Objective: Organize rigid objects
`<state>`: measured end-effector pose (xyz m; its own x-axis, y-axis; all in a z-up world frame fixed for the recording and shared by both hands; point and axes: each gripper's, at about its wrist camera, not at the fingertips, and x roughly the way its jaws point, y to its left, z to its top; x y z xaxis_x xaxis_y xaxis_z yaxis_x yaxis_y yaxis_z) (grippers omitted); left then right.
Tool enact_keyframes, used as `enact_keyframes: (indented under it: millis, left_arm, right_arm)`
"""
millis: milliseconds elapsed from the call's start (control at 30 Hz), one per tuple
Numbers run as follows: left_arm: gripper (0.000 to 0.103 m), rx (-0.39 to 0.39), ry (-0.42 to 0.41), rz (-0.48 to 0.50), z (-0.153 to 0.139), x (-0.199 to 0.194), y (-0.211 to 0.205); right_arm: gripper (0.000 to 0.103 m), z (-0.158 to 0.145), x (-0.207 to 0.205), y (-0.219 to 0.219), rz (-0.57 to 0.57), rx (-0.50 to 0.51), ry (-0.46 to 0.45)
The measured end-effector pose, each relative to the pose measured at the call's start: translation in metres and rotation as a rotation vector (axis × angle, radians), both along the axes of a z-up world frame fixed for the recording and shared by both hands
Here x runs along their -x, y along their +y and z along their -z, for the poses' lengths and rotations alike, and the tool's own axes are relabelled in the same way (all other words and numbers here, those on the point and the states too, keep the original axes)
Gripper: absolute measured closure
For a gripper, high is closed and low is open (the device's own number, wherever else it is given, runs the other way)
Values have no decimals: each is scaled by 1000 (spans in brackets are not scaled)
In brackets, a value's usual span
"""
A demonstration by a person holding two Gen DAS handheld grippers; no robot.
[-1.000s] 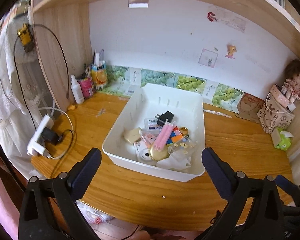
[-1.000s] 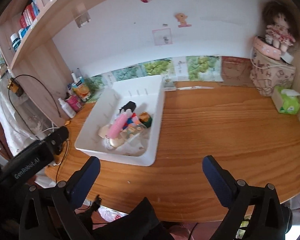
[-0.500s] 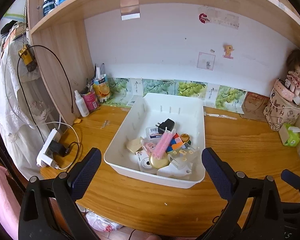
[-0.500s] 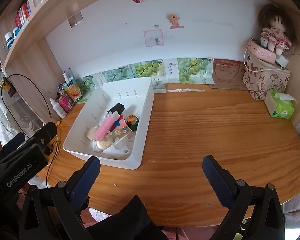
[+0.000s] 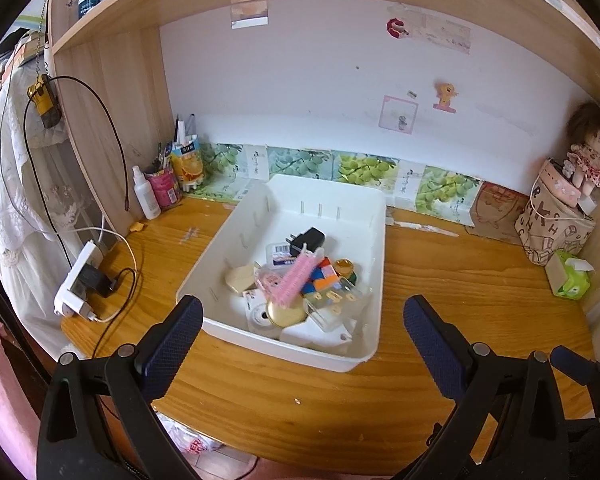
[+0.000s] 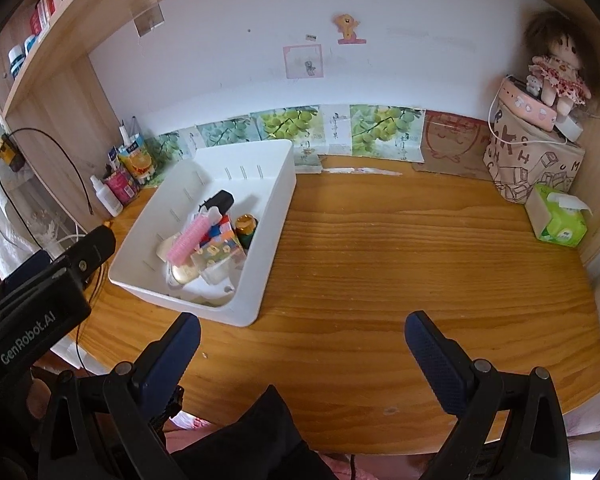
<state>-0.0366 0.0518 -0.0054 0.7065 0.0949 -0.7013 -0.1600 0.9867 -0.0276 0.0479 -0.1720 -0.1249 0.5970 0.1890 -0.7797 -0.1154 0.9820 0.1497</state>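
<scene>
Both grippers — left, right — hang agape and empty above the desk; small items sit heaped in the white bin, so any pick should single out one piece.

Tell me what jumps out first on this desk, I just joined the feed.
The white bin left of centre on the wooden desk, with small items heaped at its near end and a pink hair roller lying on top. At the far right corner, a doll sits on a patterned box, a green tissue pack in front. Both grippers hang open, empty.
</scene>
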Motion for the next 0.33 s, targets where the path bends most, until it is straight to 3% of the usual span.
enact_keyframes:
  millis: [333]
  left_arm:
    - [2, -24, 37, 9, 7, 8, -14]
  right_arm:
    - [1, 12, 11, -8, -6, -9, 43]
